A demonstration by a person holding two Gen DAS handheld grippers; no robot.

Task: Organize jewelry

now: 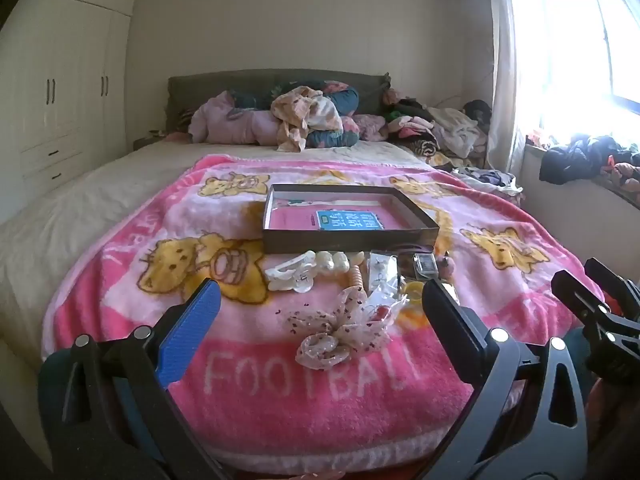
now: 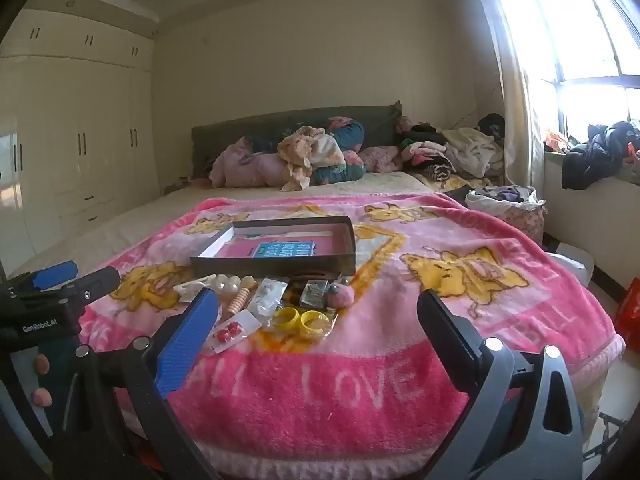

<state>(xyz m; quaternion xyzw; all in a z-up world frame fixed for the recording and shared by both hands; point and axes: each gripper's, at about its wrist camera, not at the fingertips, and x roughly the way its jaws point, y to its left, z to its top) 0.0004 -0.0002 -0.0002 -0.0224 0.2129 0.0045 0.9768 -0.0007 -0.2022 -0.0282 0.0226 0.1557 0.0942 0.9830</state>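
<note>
Pink blanket point(image 1: 320, 392), both grippers' jaws wide, tilted down

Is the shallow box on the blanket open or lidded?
Open. The box has no lid on it; both wrist views look straight in at a blue card on its pink lining.

setting: a home bedroom. a bed point(image 1: 120, 184) fills the room centre, its dark padded headboard point(image 1: 276, 80) against the far wall. built-in wardrobe point(image 1: 60, 92) to the bed's left; curtained window point(image 2: 580, 40) to its right (clothes point(image 1: 436, 128) heaped beside the pillows).
</note>
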